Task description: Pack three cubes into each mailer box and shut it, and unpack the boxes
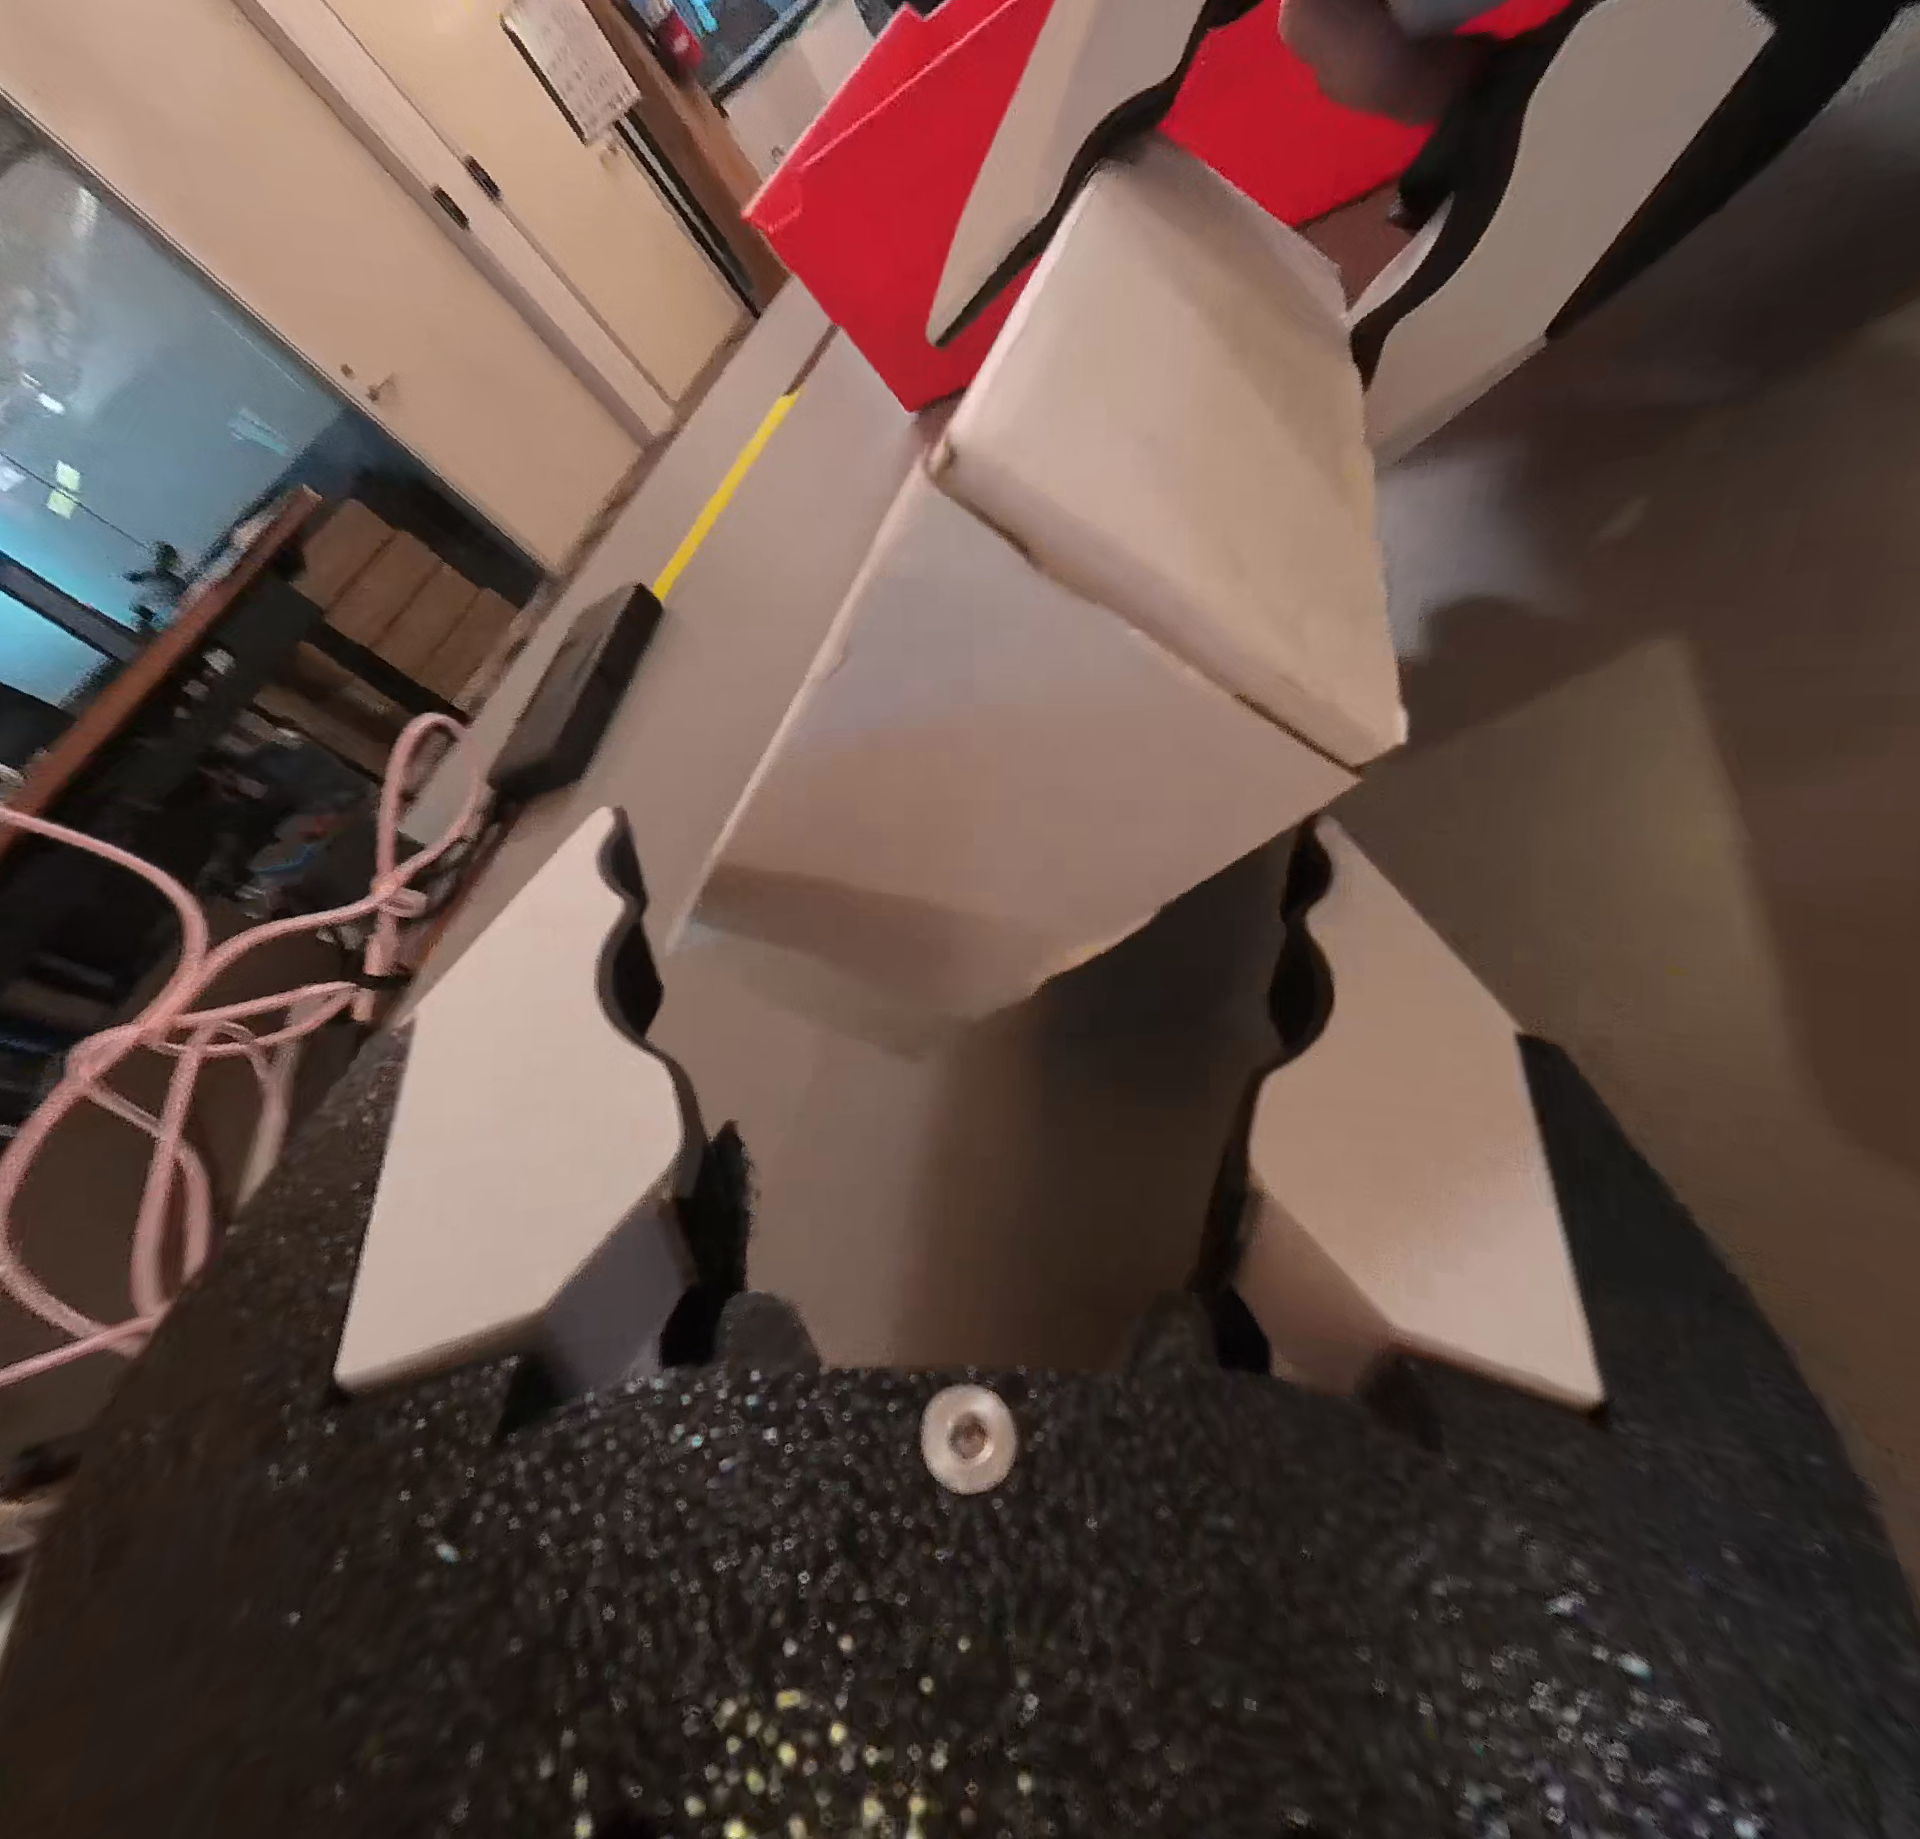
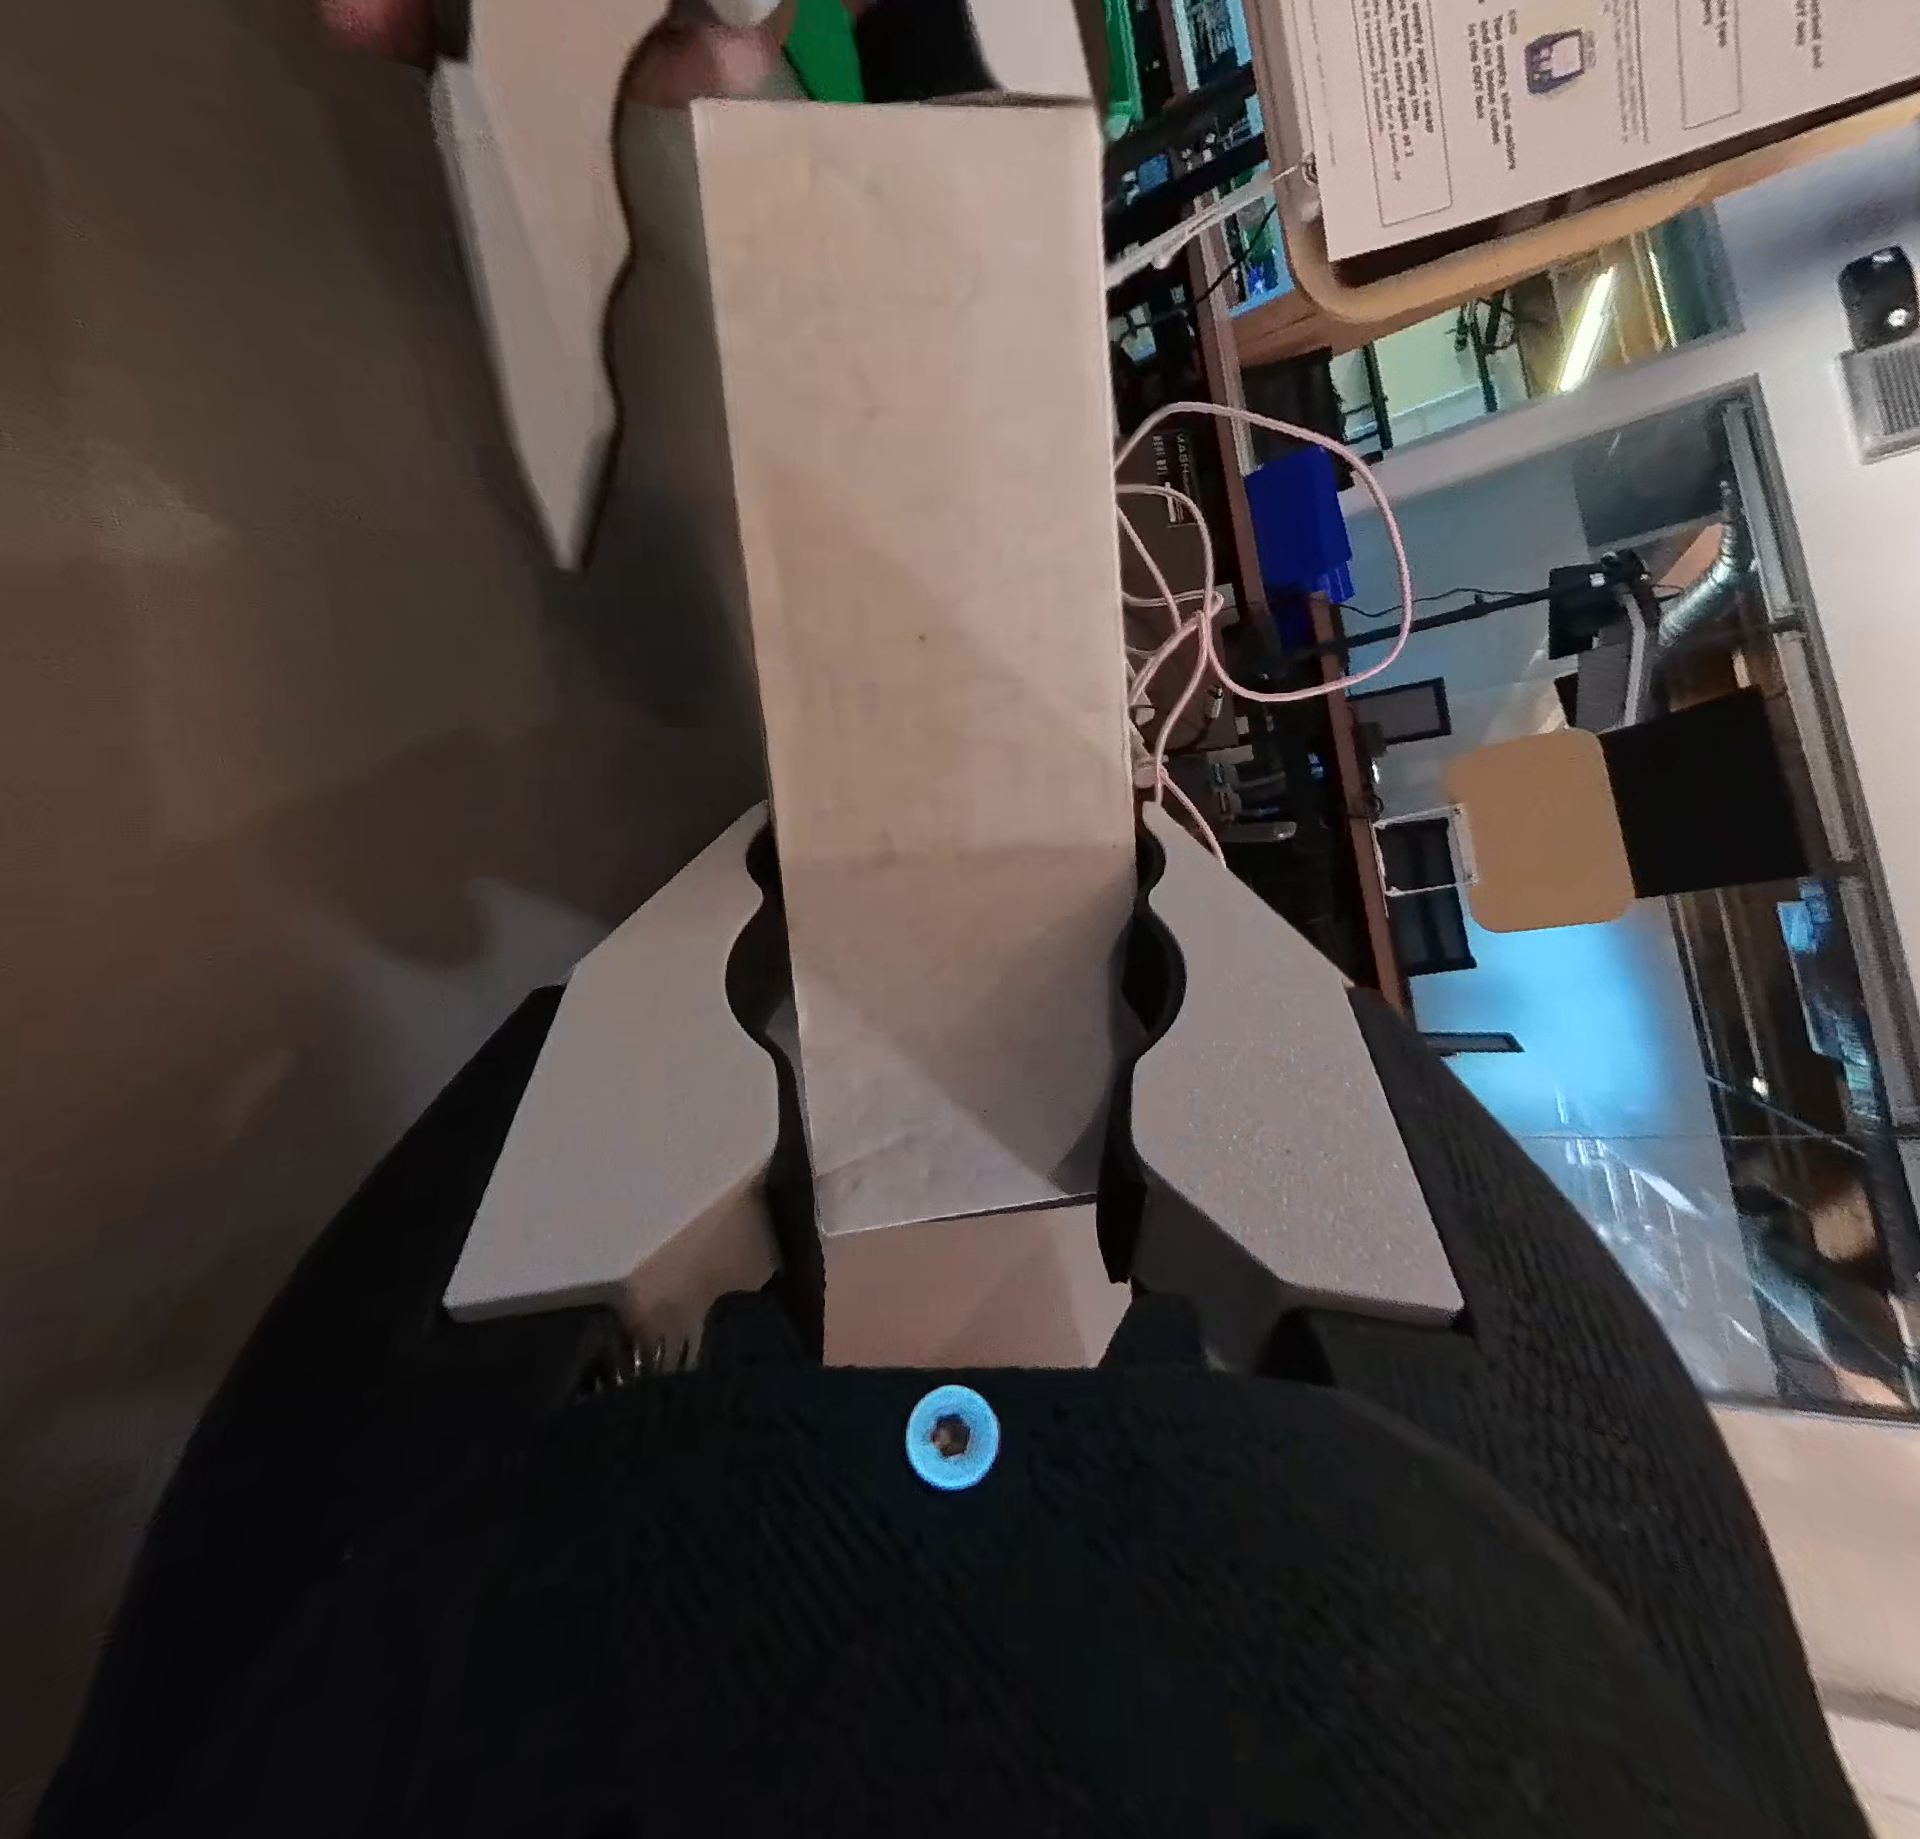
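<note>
A closed white mailer box [image 1: 1039, 729] is held up off the grey table [image 1: 1662, 802], lying lengthwise between my two grippers. My right gripper [image 2: 951, 833] is shut on one end of the box [image 2: 914, 490], with both pads pressed on its sides. It also shows at the top of the left wrist view [image 1: 1153, 335], clamped on the far end. My left gripper [image 1: 966, 844] is open wide at the near end; the box's corner sits just between the fingertips with gaps at the pads. In the right wrist view a left finger [image 2: 540, 314] stands clear of the box side.
A red open box [image 1: 894, 231] stands on the table behind the white one. A black device [image 1: 582, 688] with pink cables [image 1: 177, 1010] lies at the table's left edge by a yellow tape strip [image 1: 727, 490]. A board with paper sheets [image 2: 1558, 75] stands to the right. My hands' fingertips stand some 7 centimeters from each other.
</note>
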